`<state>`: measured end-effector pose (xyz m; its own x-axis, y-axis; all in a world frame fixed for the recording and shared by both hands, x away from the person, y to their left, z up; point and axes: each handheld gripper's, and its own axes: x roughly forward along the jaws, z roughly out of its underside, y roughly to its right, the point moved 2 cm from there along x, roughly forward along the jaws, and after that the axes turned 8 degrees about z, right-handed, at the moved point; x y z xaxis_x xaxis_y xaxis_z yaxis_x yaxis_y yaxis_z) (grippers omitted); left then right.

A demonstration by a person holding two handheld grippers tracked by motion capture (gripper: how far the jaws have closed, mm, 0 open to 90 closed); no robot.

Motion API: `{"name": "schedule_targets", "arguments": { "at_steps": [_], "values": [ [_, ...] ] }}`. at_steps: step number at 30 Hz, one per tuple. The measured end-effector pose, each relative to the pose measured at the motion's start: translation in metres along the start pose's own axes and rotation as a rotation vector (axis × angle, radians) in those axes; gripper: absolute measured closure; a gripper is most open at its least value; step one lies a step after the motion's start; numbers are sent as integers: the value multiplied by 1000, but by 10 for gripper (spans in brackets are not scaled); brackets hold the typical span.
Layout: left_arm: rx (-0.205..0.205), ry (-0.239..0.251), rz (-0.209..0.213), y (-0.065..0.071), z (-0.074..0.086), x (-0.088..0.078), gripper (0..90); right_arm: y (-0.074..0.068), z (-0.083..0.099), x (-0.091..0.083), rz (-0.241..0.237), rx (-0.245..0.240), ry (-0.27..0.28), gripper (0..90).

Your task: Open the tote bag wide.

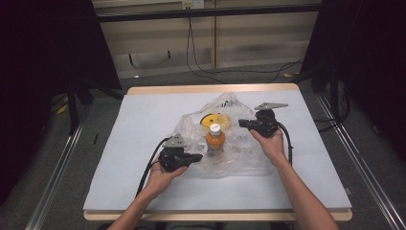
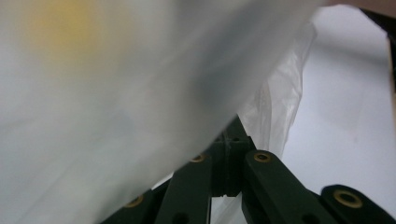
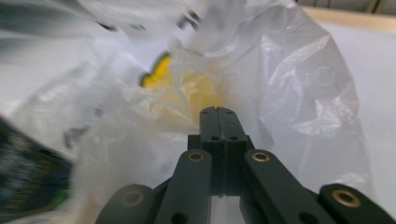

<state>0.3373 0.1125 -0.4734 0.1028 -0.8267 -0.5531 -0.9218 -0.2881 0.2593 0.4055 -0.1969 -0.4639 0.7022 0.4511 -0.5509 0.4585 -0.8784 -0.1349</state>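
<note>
High view: a thin clear plastic bag lies mid-table on the white cloth, holding an orange bottle and a yellow item.
Left gripper and right gripper both have jaws pressed together, apparently pinching film at opposite edges. The film looks soft, slippery and tearable; its gathered edge is judged the better hold.

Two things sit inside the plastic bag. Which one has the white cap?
The orange bottle, standing upright nearer the person inside the clear plastic bag. The yellow round item behind it has a dark centre and no cap.
</note>
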Motion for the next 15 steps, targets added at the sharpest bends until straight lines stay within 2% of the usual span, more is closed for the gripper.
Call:
{"name": "schedule_targets", "arguments": {
  "at_steps": [2,7,8,11,13,15],
  "values": [
    [-7,-13,-1,-3,4,3,900,7,10,8,13,17,-35,900],
    [-20,-36,-5,-7,11,7,900,23,37,18,56,17,-125,900],
    [-17,-43,-12,-7,11,7,900,25,37,17,47,41,-118,900],
    [-12,-3,-11,-4,7,2,900,23,36,16,87,10,-136,900],
    [-6,40,-5,1,3,-4,900,21,36,14,77,3,-129,900],
    [2,72,-11,6,-1,-11,900,17,34,8,41,13,-80,900]
  ]
}}
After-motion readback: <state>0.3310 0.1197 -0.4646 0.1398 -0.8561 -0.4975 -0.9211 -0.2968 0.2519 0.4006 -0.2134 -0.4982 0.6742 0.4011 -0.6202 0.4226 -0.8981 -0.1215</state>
